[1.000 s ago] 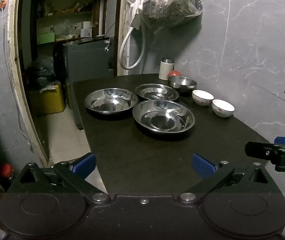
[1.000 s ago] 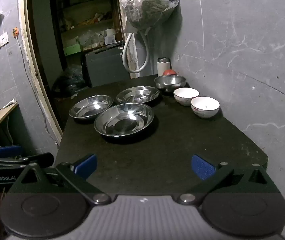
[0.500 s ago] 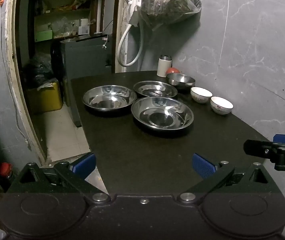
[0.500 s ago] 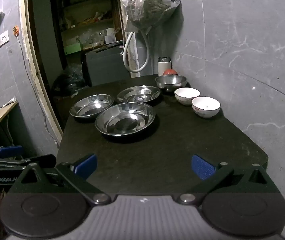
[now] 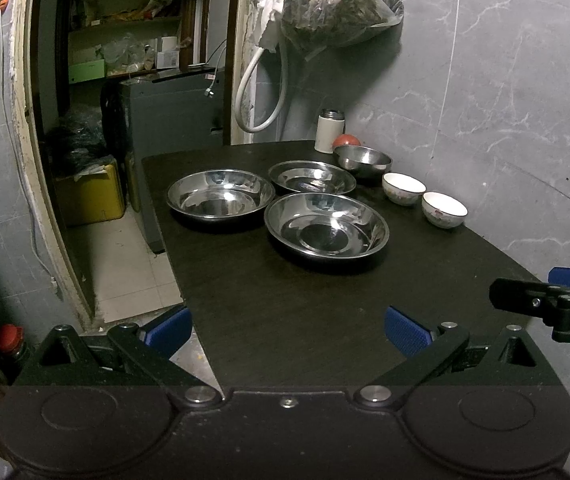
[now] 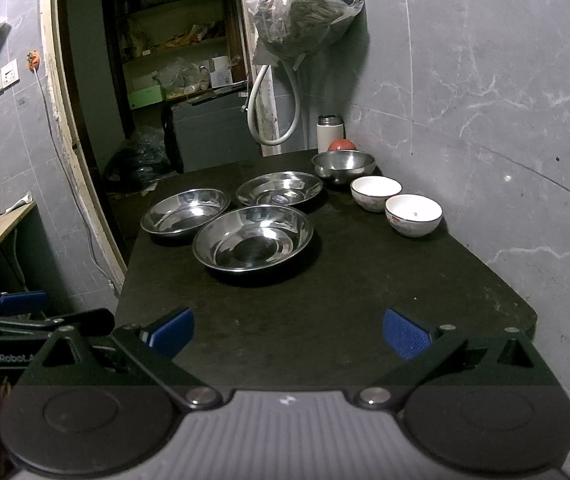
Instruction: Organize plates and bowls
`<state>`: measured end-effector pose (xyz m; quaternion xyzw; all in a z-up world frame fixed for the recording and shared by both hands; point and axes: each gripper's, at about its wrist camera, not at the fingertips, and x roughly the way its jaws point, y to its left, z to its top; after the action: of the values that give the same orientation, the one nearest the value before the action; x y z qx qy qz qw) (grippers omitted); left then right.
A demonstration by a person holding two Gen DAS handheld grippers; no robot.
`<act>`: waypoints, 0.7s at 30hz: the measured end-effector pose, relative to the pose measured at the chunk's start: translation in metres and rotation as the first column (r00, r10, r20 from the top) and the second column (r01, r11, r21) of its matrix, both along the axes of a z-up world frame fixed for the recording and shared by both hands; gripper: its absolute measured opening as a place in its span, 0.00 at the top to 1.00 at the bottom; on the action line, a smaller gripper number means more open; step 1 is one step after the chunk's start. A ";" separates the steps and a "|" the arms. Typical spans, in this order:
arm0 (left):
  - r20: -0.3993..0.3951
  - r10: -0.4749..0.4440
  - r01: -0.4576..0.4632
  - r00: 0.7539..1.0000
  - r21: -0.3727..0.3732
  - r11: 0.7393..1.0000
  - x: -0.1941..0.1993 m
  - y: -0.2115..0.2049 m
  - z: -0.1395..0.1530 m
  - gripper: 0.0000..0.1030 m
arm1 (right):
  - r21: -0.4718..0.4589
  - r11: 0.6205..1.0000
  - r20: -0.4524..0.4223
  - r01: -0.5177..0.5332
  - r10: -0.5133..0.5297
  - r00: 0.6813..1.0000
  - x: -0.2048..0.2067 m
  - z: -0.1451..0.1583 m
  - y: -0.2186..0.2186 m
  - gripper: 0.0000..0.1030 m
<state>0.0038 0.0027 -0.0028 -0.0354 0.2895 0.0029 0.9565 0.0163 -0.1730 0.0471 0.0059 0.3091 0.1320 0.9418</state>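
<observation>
While both tools point(image 5: 287, 326) point(image 6: 287, 326) are held wide open and empty, the nearest plate point(image 6: 253, 243) is found at 12 o'clock, nothing stacked.

three shallow steel plates point(image 5: 326, 226) and a deeper steel bowl point(image 5: 363, 160) shine mirror-bright, polished metal. two white bowls point(image 6: 413, 209) look like glazed ceramic, glossy. the tabletop point(image 5: 285, 300) is dark, matt and faintly grainy. each tool point(image 6: 287, 330) is matt black plastic with ribbed blue pads point(image 6: 405, 334). the grey wall point(image 6: 505, 100) looks like smooth veined stone tile; a crinkled clear plastic bag point(image 5: 337, 4) hangs there.
</observation>
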 end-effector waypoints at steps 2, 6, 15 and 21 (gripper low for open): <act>0.001 0.000 0.000 1.000 0.001 1.000 0.000 0.000 0.000 0.01 | -0.001 1.000 -0.001 0.000 0.000 1.000 0.000 0.000 0.000 0.00; 0.000 0.001 -0.001 1.000 0.000 1.000 0.000 0.000 0.000 0.01 | -0.001 1.000 0.000 -0.001 0.001 1.000 -0.001 0.000 0.000 0.00; -0.003 -0.003 0.003 1.000 -0.002 1.000 -0.001 0.001 -0.001 0.01 | -0.003 1.000 0.001 -0.002 0.002 1.000 -0.002 0.000 0.000 0.00; -0.004 -0.006 0.006 1.000 -0.004 1.000 -0.002 0.001 -0.002 0.01 | -0.004 1.000 0.003 -0.002 0.002 1.000 -0.001 -0.001 0.000 0.00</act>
<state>0.0014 0.0039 -0.0048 -0.0364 0.2914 -0.0005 0.9559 0.0148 -0.1728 0.0456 0.0034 0.3082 0.1322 0.9421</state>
